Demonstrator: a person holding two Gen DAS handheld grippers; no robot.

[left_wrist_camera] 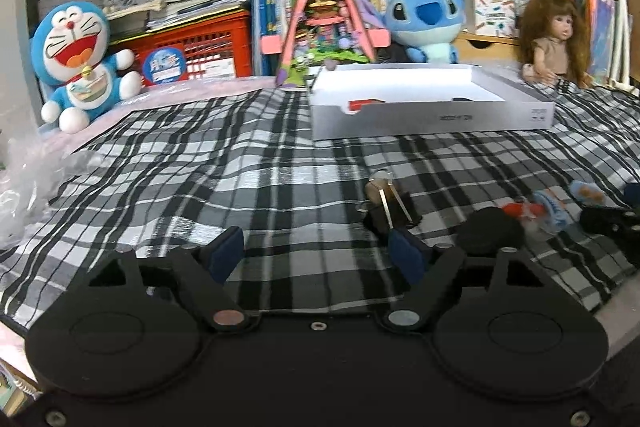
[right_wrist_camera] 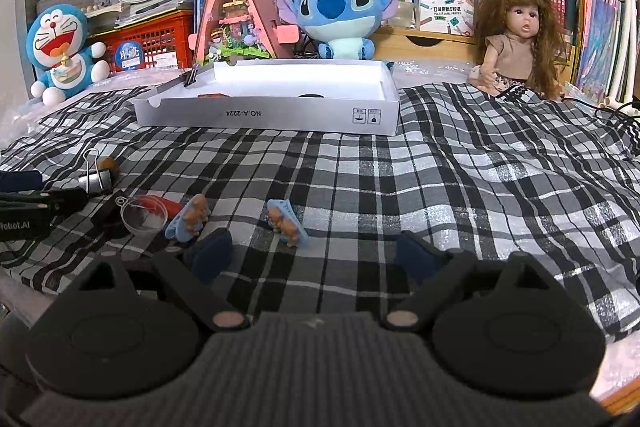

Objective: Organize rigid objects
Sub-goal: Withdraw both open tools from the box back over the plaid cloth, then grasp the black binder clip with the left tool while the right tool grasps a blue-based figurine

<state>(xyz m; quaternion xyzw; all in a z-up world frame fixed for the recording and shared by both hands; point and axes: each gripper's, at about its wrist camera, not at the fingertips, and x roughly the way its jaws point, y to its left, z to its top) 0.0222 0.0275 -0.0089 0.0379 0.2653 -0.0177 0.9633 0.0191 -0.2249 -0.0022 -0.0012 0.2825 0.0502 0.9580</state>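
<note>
My left gripper (left_wrist_camera: 316, 253) stands open over the plaid cloth with nothing between its blue pads. A silver and black binder clip (left_wrist_camera: 384, 205) lies just beyond its right fingertip (left_wrist_camera: 406, 255). To the right lie a black round object (left_wrist_camera: 490, 231), a clear plastic cup (left_wrist_camera: 540, 215) and a blue hair clip (left_wrist_camera: 586, 193). My right gripper (right_wrist_camera: 314, 255) is open too and holds nothing. One blue bear hair clip (right_wrist_camera: 286, 217) lies just ahead between its fingers; a second one (right_wrist_camera: 190, 217) is beside the left fingertip (right_wrist_camera: 212, 253). The clear cup (right_wrist_camera: 144, 215) and binder clip (right_wrist_camera: 94, 179) lie further left.
An open white box (right_wrist_camera: 268, 99) sits at the back of the cloth, with a red item inside it. Behind it stand a pink A-frame model (right_wrist_camera: 236, 7), a Stitch plush (right_wrist_camera: 340, 11), a Doraemon plush (left_wrist_camera: 80, 63) and a doll (right_wrist_camera: 516, 39), in front of packed bookshelves.
</note>
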